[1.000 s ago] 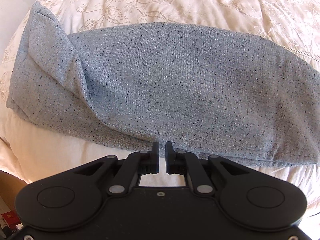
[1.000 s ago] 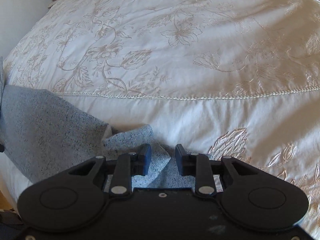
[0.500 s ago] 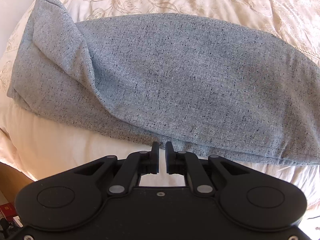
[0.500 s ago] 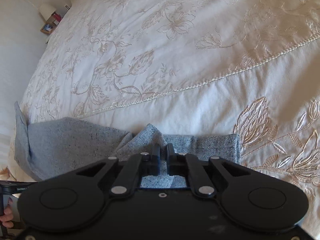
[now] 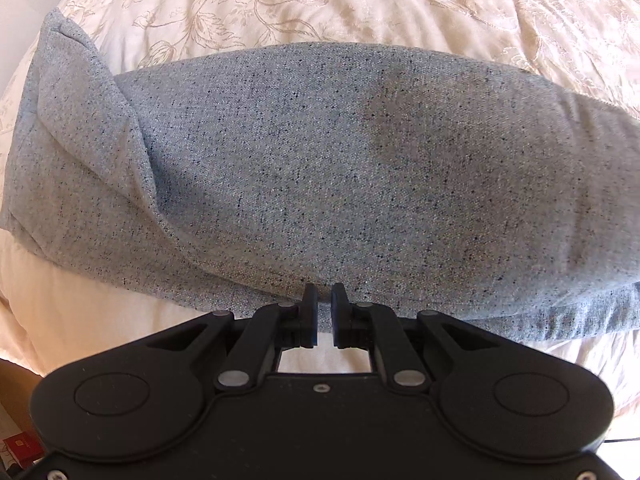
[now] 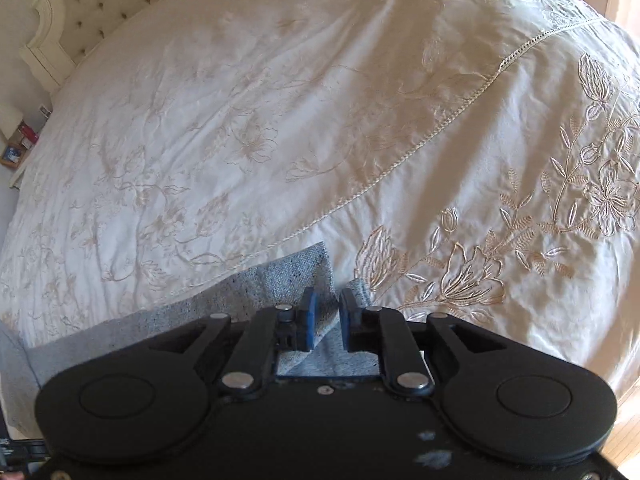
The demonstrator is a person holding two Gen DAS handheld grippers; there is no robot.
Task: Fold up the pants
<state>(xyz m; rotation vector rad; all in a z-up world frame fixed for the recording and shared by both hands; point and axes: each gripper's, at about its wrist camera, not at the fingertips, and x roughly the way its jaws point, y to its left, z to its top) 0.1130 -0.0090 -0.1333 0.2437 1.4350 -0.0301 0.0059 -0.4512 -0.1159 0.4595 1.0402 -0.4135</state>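
Observation:
The grey speckled pants point(image 5: 320, 168) lie folded lengthwise across the cream bedspread point(image 5: 360, 0), with a fold bulging at their left end. My left gripper point(image 5: 324, 308) is shut with only a narrow gap, at the pants' near edge, and holds nothing that I can see. In the right wrist view, the pants' cuff end point(image 6: 288, 276) is lifted off the bedspread point(image 6: 280, 120). My right gripper point(image 6: 327, 312) is shut on that cuff fabric, which bunches between the fingers.
The embroidered bedspread stretches far beyond the pants. A tufted headboard point(image 6: 80, 4) stands at the far left, with a small bedside shelf point(image 6: 20, 140) below it. The bed's near edge point(image 5: 24, 360) drops off at the lower left.
My right gripper closed on the cuff, lifted it and swung right, and the view now faces the headboard. My left gripper moved in closer over the pants' near edge.

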